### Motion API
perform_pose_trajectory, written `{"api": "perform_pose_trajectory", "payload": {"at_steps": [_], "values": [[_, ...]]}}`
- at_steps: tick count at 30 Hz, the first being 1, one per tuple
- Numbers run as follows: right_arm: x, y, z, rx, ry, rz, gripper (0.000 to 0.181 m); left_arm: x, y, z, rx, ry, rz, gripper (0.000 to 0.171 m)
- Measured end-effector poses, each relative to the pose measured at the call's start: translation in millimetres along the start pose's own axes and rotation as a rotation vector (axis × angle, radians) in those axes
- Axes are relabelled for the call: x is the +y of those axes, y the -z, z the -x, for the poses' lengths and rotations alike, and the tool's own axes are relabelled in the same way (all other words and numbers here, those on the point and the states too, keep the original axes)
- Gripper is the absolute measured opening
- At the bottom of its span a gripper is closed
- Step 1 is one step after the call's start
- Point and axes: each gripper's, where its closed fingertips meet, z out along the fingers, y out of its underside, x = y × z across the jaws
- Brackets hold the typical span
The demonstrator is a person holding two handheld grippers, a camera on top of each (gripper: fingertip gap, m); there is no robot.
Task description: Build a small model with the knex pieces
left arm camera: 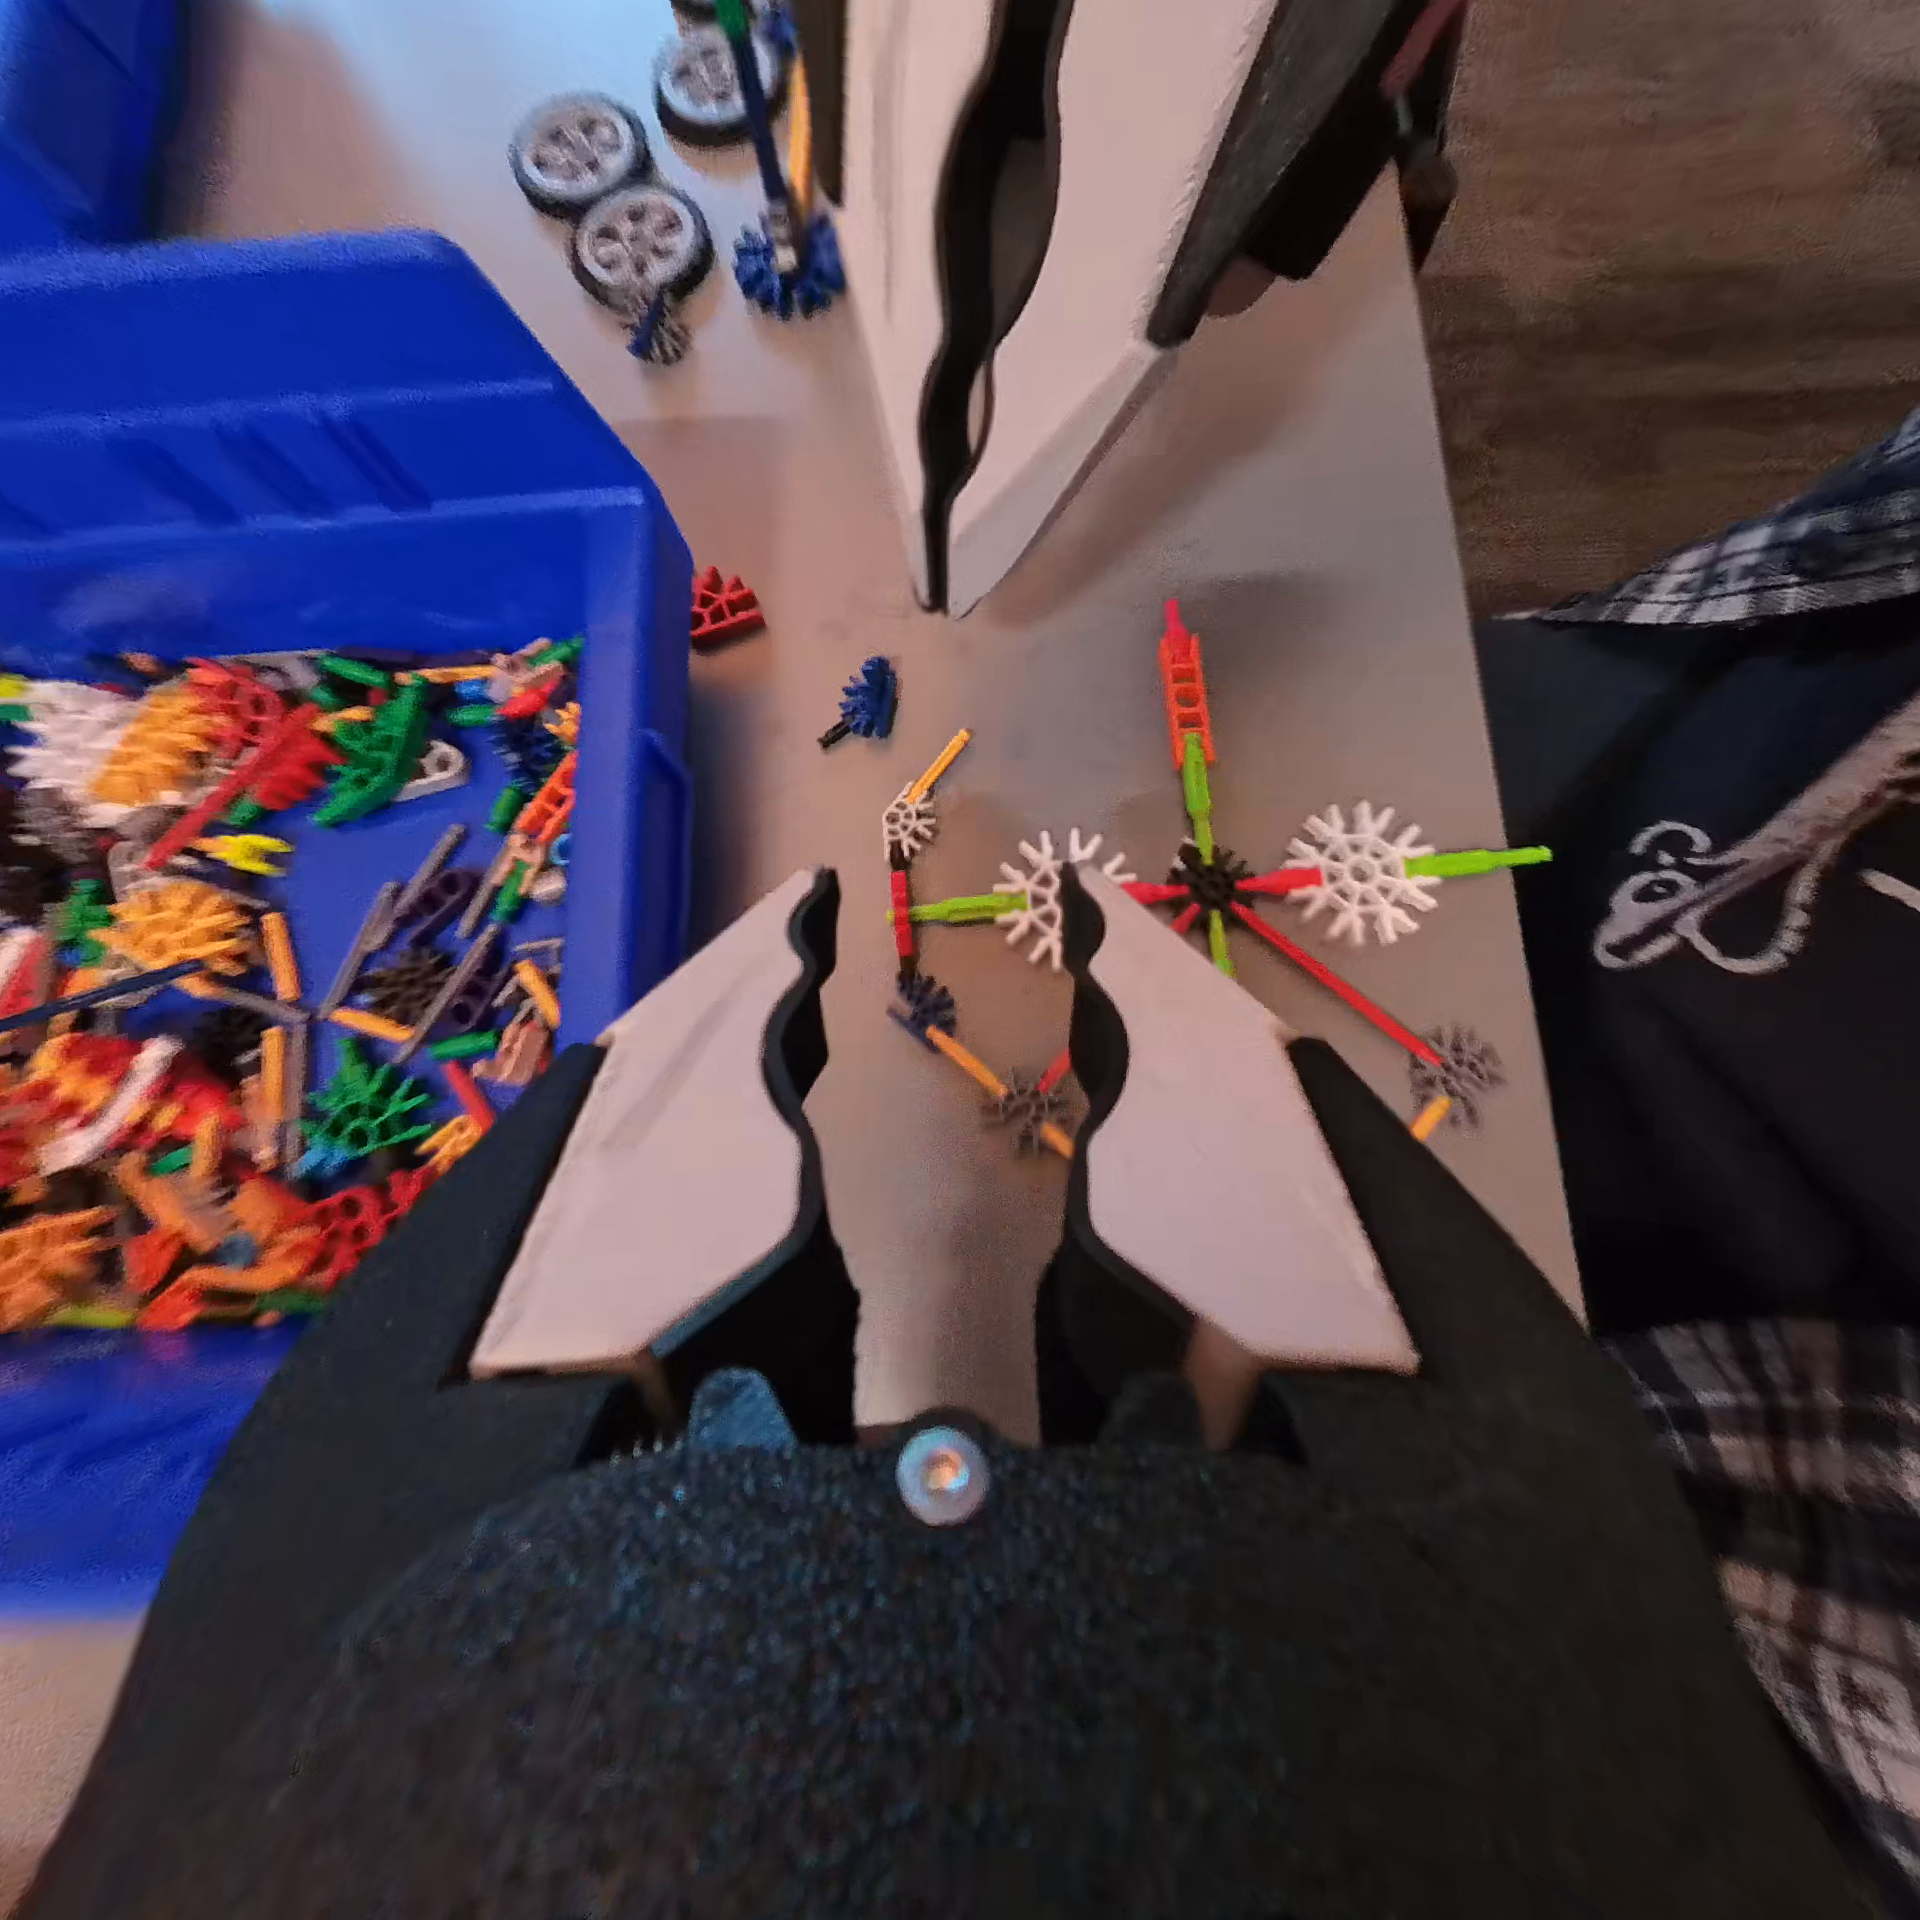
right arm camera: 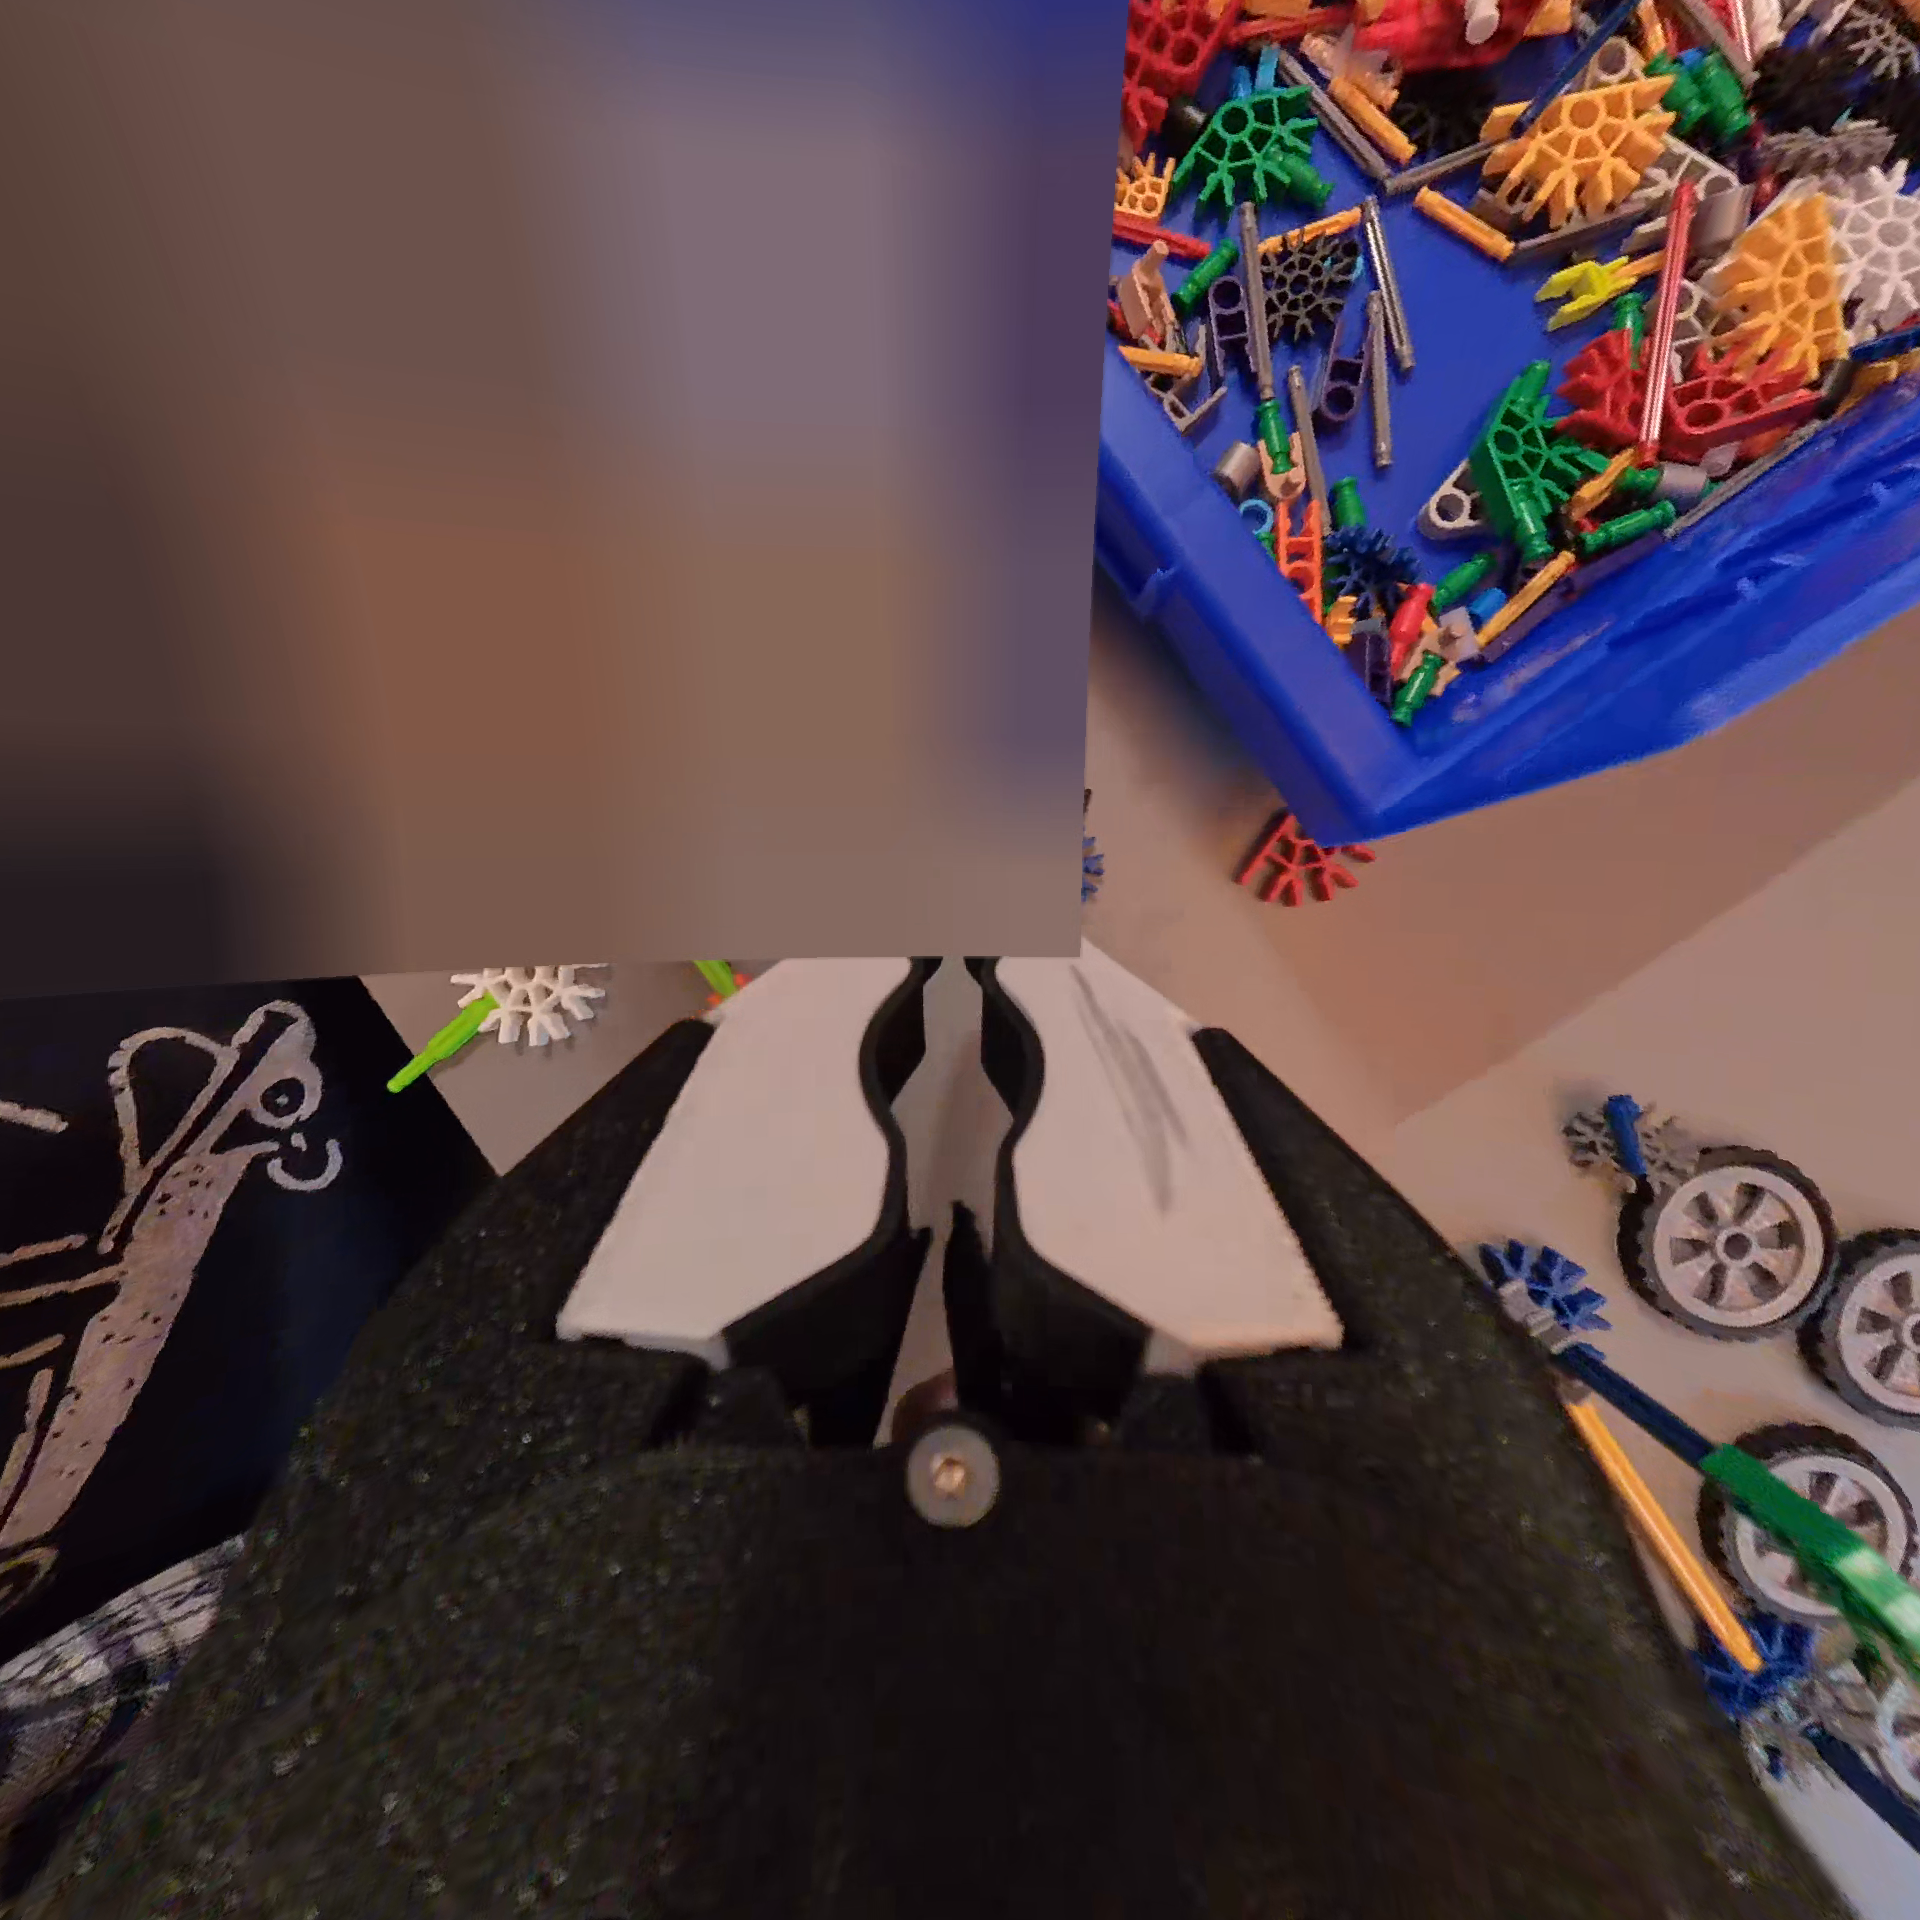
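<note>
A flat build of rods and connectors lies on the table, with a black hub (left arm camera: 1210,881), white snowflake connectors (left arm camera: 1359,873), red, green and yellow rods, and an orange ladder piece (left arm camera: 1184,696). My left gripper (left arm camera: 948,894) is open and empty, hovering just above the build's left end; its right finger covers part of a white connector. My right gripper (right arm camera: 951,968) has its fingers almost together with nothing between them. It shows in the left wrist view (left arm camera: 938,603) beyond the build, tips pointing down at the table. One white connector (right arm camera: 532,997) shows in the right wrist view.
A blue bin (left arm camera: 623,582) (right arm camera: 1351,790) full of loose pieces stands left of the build. A red connector (left arm camera: 727,608) (right arm camera: 1299,862) and a blue connector (left arm camera: 868,698) lie beside it. A wheeled build (left arm camera: 644,244) (right arm camera: 1730,1247) sits farther back. A person's dark printed clothing (left arm camera: 1714,935) is at the table's right edge. My hands' fingertips stand some 7 cm from each other. The black hub (left arm camera: 1210,881) is about 7 cm from my left fingertips.
</note>
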Motion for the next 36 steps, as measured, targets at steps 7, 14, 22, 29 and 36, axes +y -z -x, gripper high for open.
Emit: {"api": "perform_pose_trajectory", "payload": {"at_steps": [7,14,22,29,36], "values": [[1.2,6.5,5.8,-0.019,0.008,-0.088,0.000,11.6,100.8,9.0,-0.185,0.069,-0.164,0.054],[-7.2,-1.4,13.8,-0.047,0.023,-0.138,0.000,66.2,143.4,2.1,-0.292,0.256,-0.220,0.079],[-16.1,-8.3,20.5,-0.074,0.038,-0.167,0.000,102.6,150.5,-16.6,-0.230,0.452,-0.346,0.106],[-21.8,-9.7,24.5,-0.086,0.038,-0.188,0.000,121.3,119.2,-36.0,-0.135,0.418,-0.239,0.132],[-12.1,-12.9,24.3,-0.090,0.022,-0.169,0.000,139.3,103.2,-45.6,-0.096,0.341,-0.103,0.155]]}}
